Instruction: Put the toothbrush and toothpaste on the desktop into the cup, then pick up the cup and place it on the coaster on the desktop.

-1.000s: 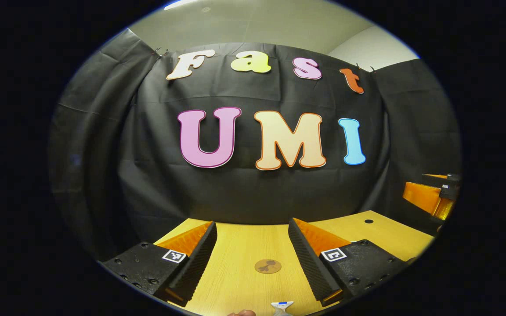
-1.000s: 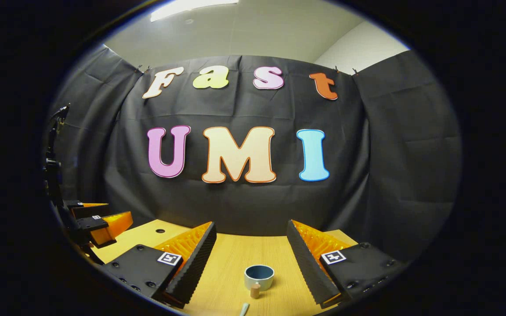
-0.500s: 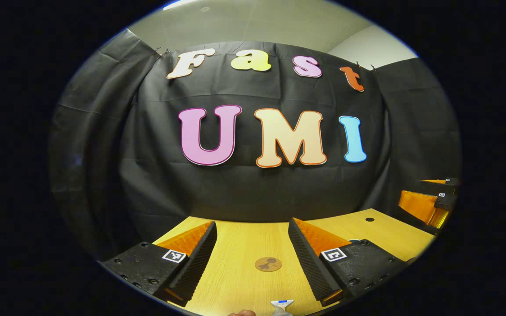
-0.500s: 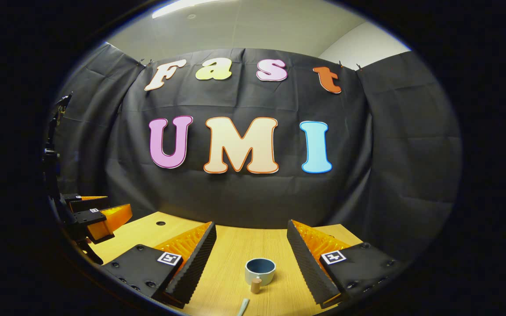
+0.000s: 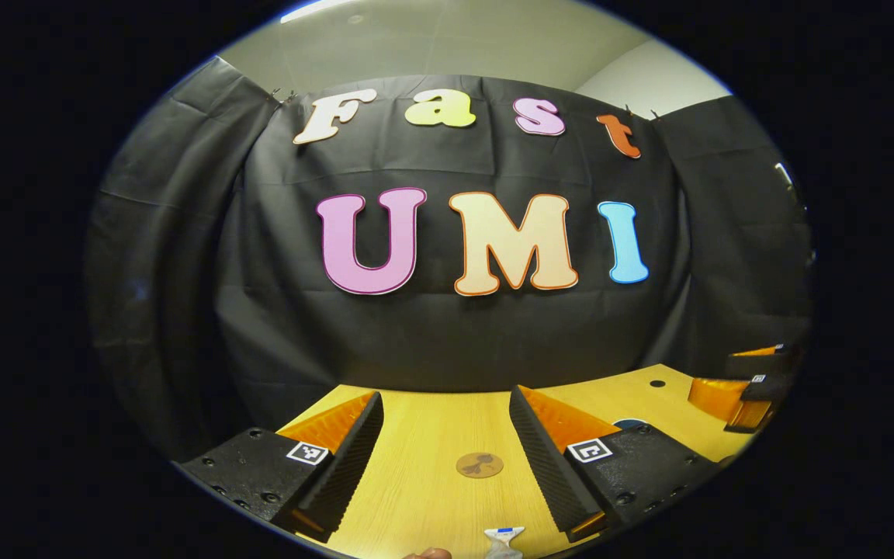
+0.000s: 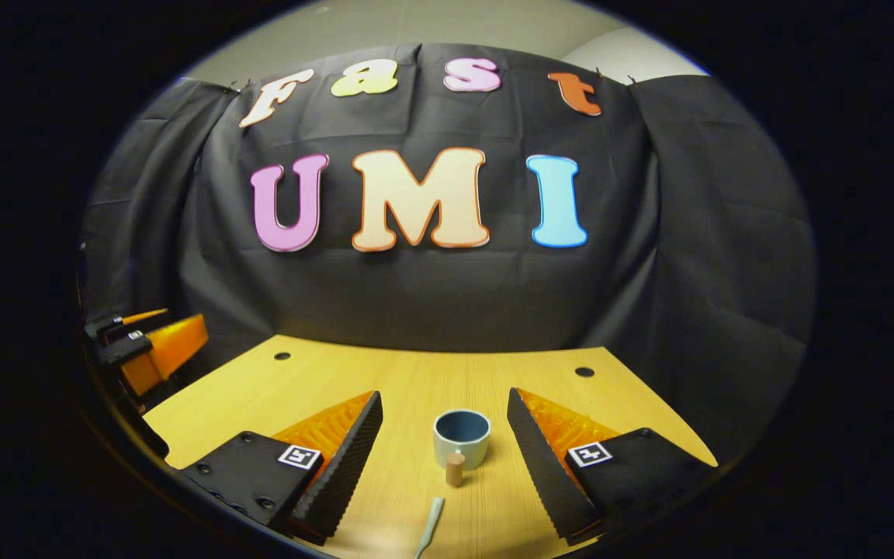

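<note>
In the right gripper view a pale cup with a blue inside [image 6: 462, 437] stands upright on the wooden desk, a small cork-coloured knob [image 6: 455, 469] at its near side. A pale toothbrush [image 6: 429, 528] lies nearer, at the bottom edge. My right gripper [image 6: 444, 394] is open, the cup ahead between its fingers, untouched. In the left gripper view a round brown coaster [image 5: 479, 465] lies on the desk between the open fingers of my left gripper [image 5: 445, 394]. The crimped white end of the toothpaste tube [image 5: 503, 539] peeks in at the bottom edge.
The desk [image 6: 385, 373] has two small round holes near its back edge [image 6: 282, 355] [image 6: 584, 372], with the black cloth wall right behind. The left gripper [image 6: 148, 348] hovers at the desk's left side; the right gripper [image 5: 750, 383] hovers at the far right in the left gripper view.
The right gripper view has tipped downward, so more desk, the cup and the toothbrush show. In the left gripper view the right gripper has sunk lower. The left gripper has hardly moved.
</note>
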`<state>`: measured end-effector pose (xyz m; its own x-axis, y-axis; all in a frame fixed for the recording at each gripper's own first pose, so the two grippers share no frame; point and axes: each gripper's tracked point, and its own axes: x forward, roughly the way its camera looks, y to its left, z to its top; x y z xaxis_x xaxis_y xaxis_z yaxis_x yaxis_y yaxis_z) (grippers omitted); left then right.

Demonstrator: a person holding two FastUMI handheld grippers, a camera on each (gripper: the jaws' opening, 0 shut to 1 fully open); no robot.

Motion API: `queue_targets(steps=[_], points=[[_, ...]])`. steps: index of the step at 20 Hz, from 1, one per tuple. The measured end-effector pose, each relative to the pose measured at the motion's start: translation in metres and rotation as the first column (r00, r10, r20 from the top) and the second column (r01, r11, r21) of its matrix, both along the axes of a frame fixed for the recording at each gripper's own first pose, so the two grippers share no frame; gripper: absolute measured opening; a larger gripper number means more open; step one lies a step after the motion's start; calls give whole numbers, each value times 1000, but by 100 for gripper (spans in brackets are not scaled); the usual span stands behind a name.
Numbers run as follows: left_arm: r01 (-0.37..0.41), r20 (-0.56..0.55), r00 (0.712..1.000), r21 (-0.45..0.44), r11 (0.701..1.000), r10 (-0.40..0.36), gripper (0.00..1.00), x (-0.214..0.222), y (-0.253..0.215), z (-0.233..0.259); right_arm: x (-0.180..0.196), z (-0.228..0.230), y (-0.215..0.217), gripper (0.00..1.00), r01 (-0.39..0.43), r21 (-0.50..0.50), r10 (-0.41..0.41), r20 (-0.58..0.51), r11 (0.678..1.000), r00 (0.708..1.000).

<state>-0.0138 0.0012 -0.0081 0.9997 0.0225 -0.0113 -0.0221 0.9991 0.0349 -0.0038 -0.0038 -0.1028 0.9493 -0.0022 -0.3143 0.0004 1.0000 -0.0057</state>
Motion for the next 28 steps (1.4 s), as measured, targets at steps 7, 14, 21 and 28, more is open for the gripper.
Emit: queue_targets(steps=[7, 14, 21, 28], points=[[-27, -22, 999, 3, 1000, 27, 95, -9, 13, -7, -8, -66, 8, 100, -59, -46, 49, -207, 997, 977], [-60, -30, 998, 18, 998, 61, 95, -12, 27, -10, -22, -129, 12, 100, -84, -42, 58, -426, 996, 903], [-80, -62, 995, 14, 997, 81, 95, -9, 36, -19, -44, -185, 13, 100, -109, -40, 62, -610, 993, 790], [-95, -91, 991, 18, 995, 97, 95, -8, 44, -30, -47, -220, 13, 91, -132, -39, 65, -711, 991, 700]])
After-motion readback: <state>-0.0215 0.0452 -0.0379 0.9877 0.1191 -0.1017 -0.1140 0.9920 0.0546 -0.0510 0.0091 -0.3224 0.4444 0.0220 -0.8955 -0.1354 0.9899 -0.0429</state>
